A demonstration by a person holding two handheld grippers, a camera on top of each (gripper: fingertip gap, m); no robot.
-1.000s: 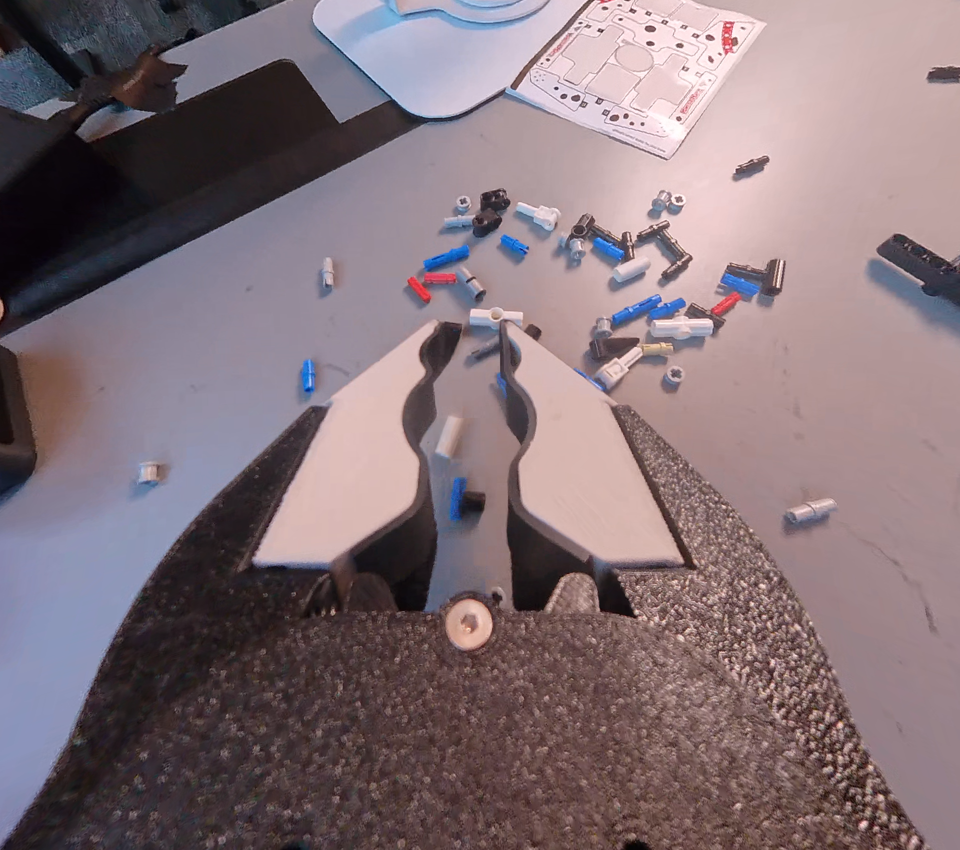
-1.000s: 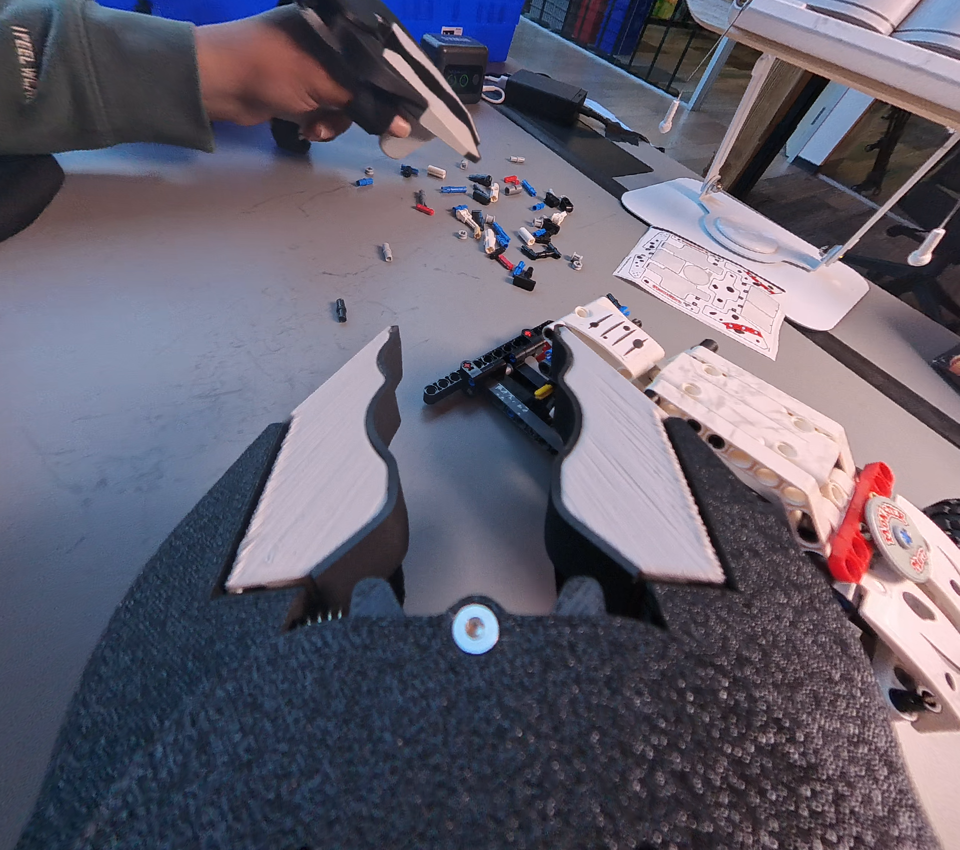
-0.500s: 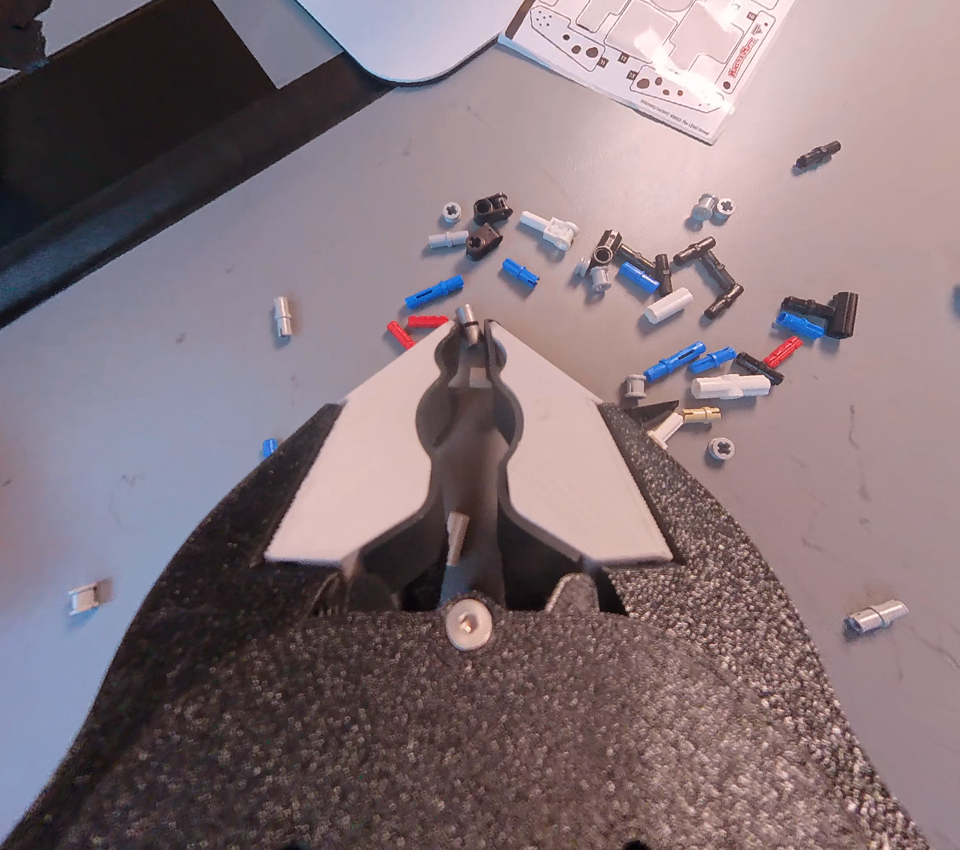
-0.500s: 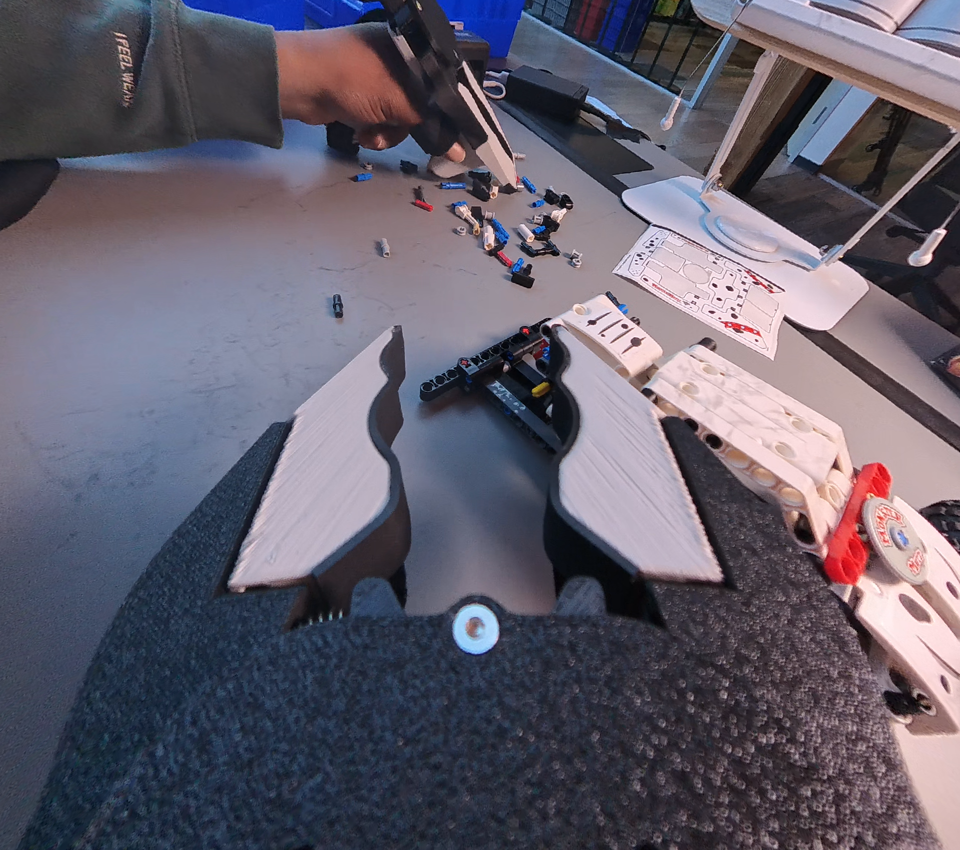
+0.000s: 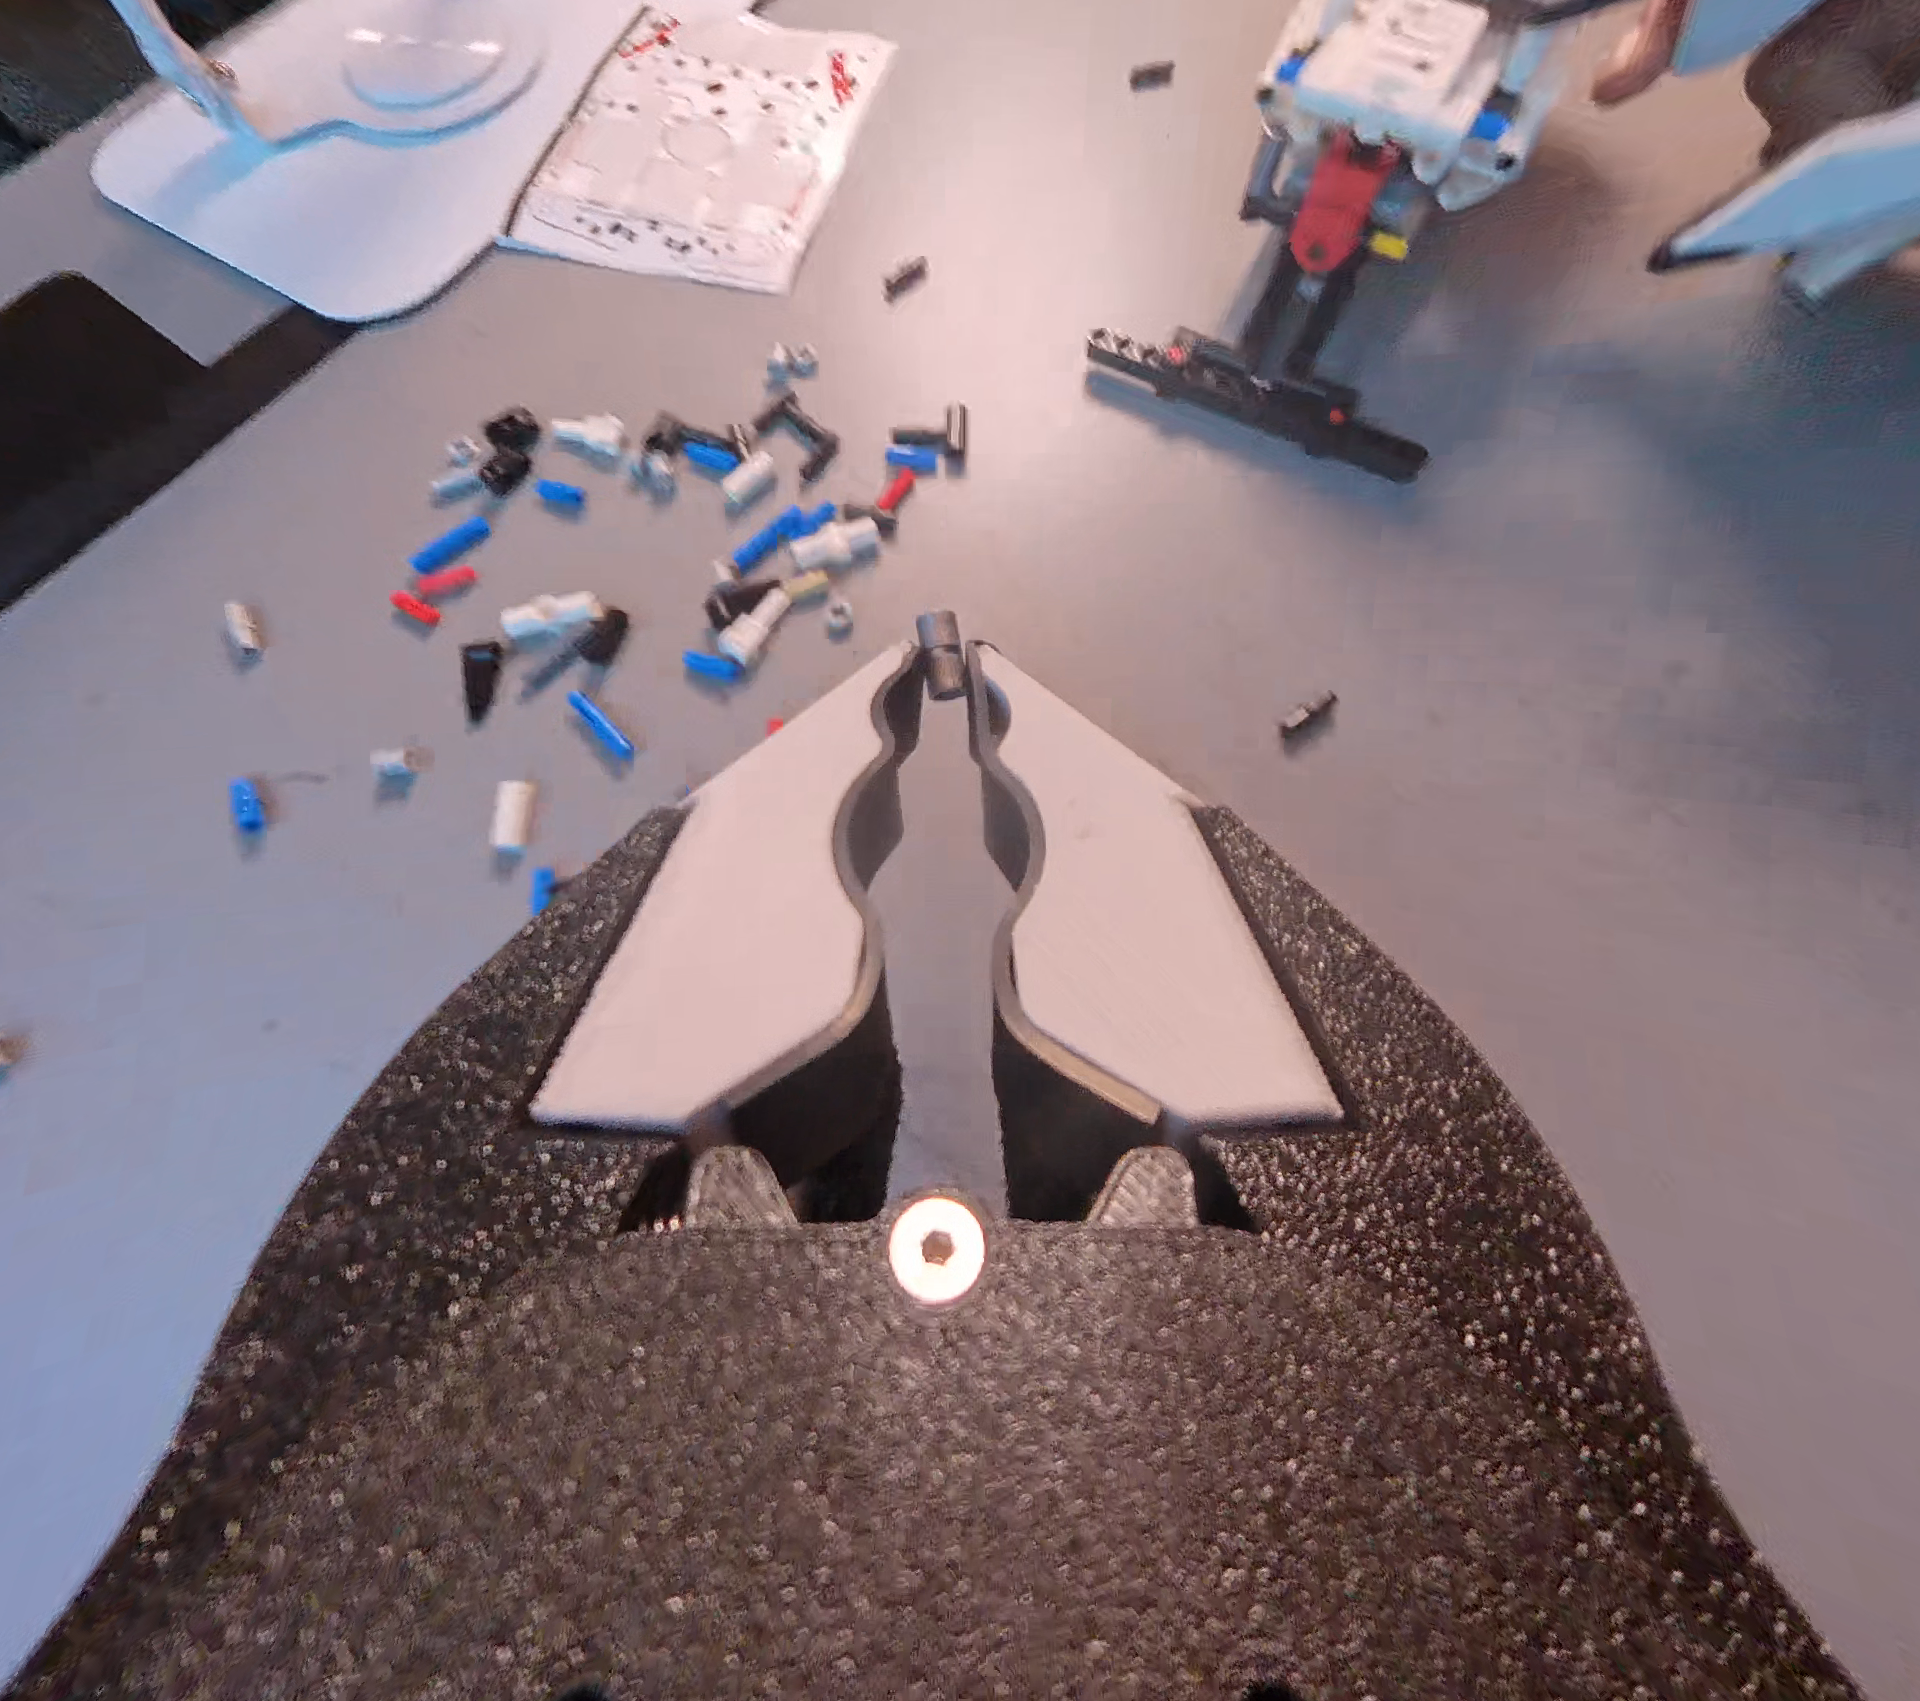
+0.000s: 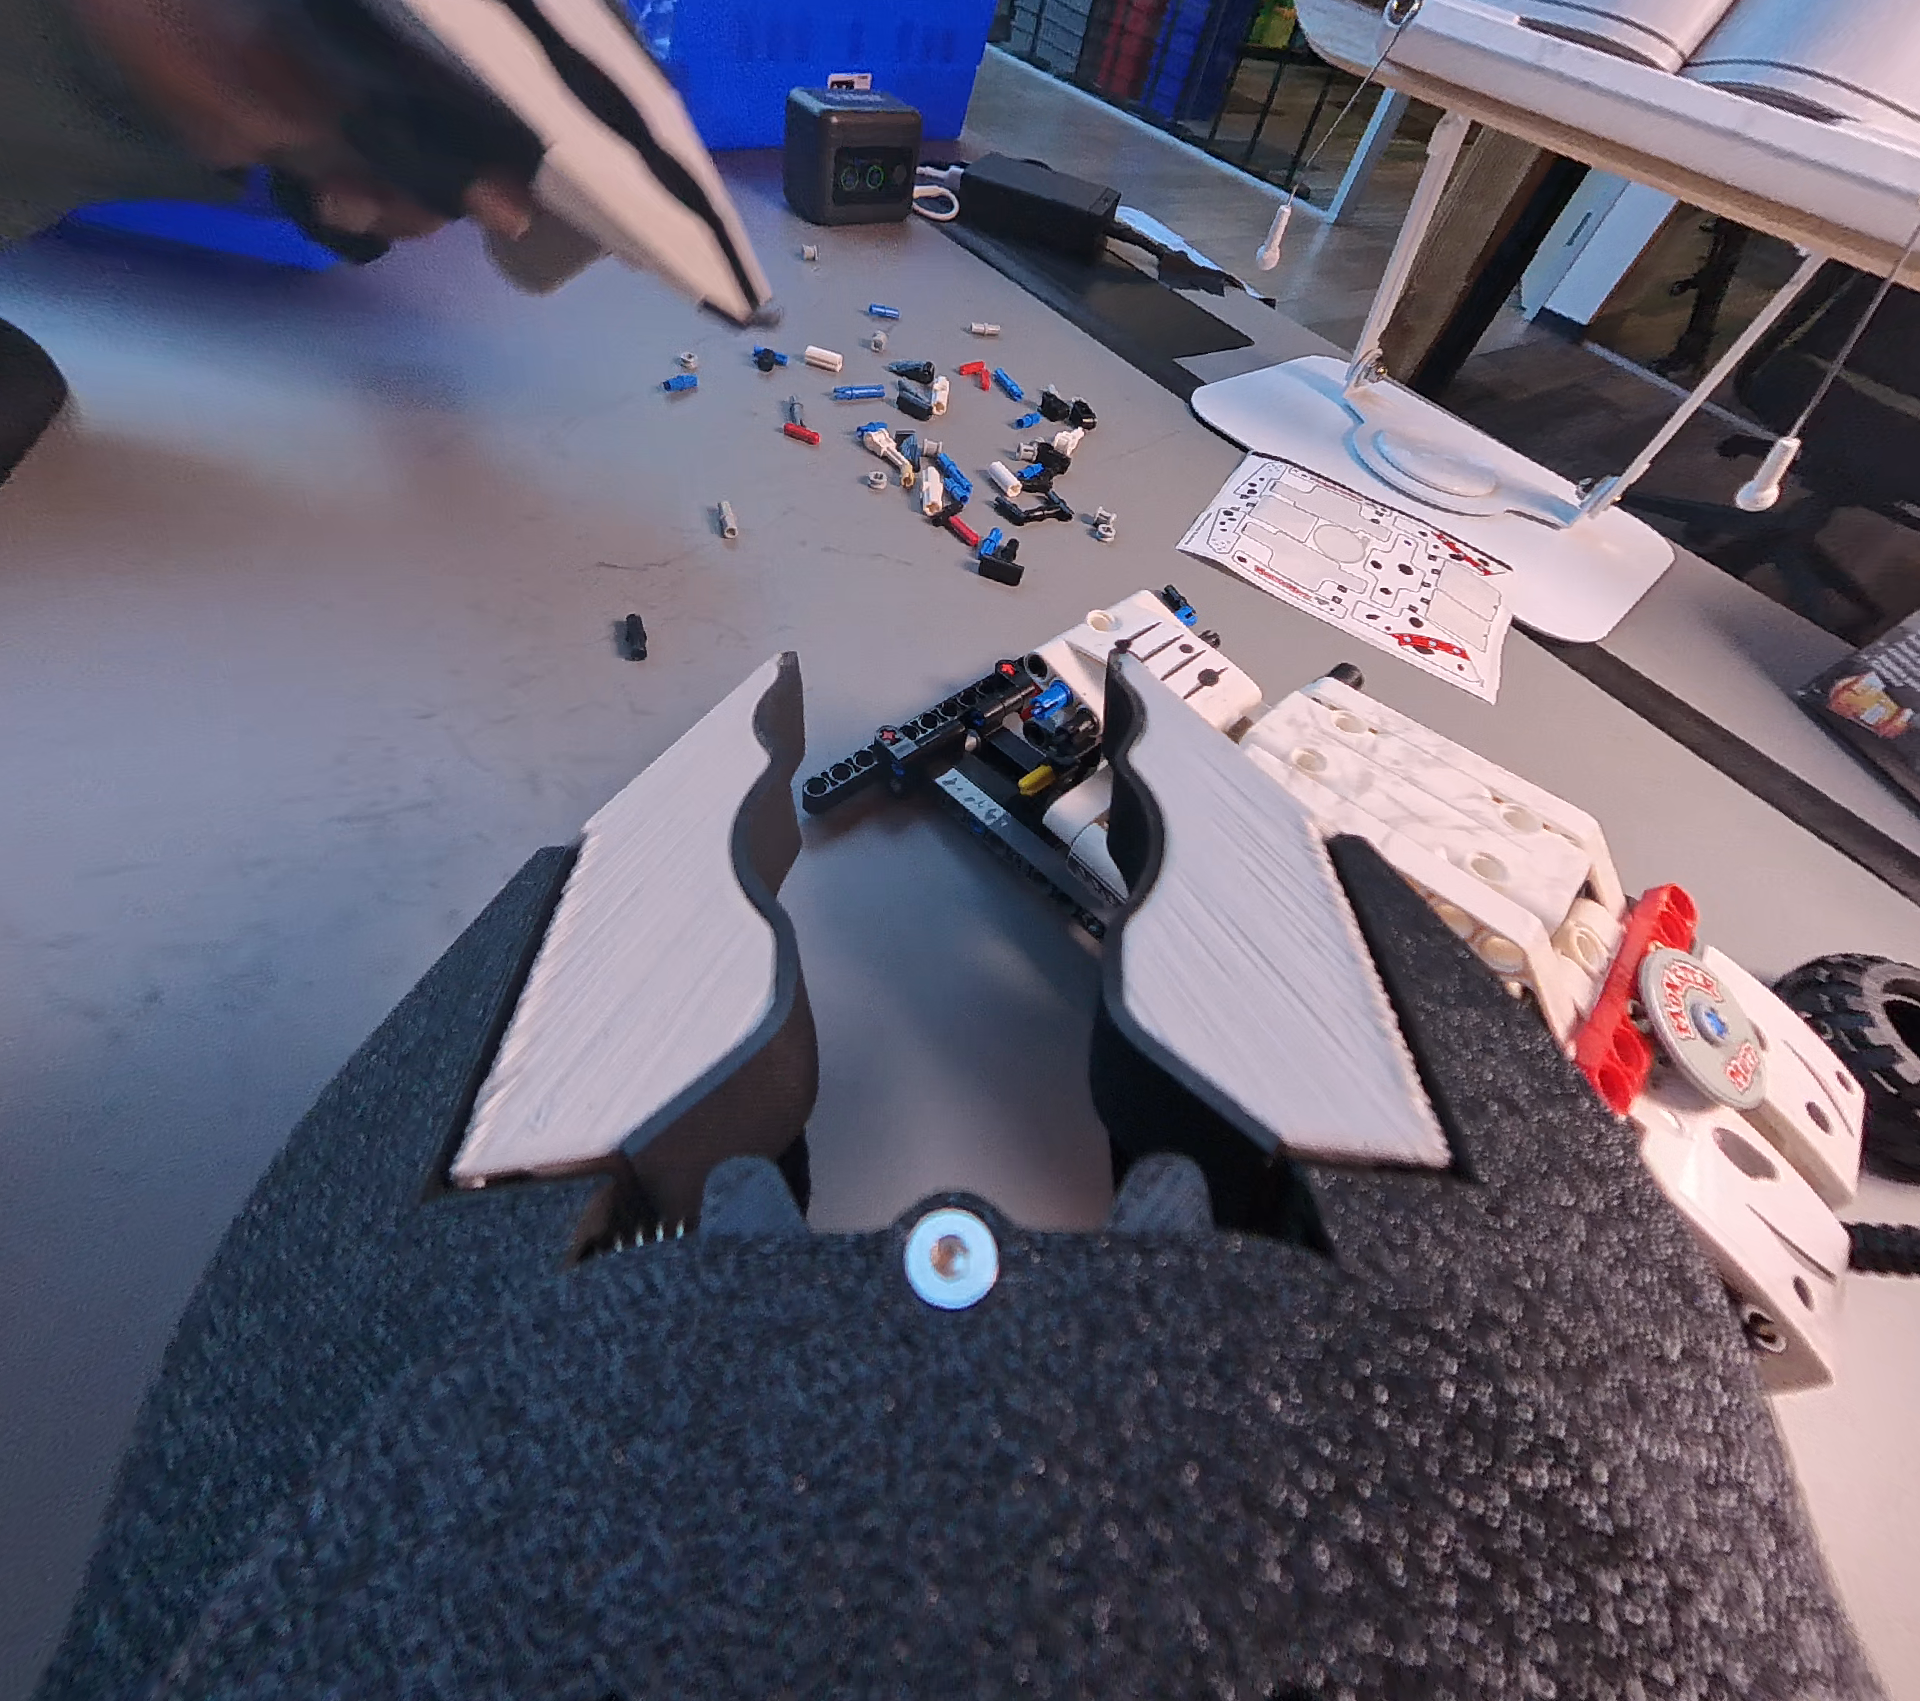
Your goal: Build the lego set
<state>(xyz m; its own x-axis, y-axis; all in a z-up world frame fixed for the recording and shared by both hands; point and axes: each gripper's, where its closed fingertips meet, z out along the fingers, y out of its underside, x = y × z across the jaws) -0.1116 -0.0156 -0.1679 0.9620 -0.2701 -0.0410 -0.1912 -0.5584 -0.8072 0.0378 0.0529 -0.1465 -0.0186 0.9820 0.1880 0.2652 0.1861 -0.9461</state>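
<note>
Your left claw is clamped on a small dark grey pin lifted above the table, so carry it to the half-built white vehicle beside your empty, spread right claw and line it up with a hole.

Left hand-held gripper pinched (right hand-held gripper agape)

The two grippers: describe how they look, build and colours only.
Both the left gripper and right gripper match: a black speckled body, a silver hex screw at centre, and two pale grey wedge-shaped fingers with wavy black inner edges. No cables show.
</note>
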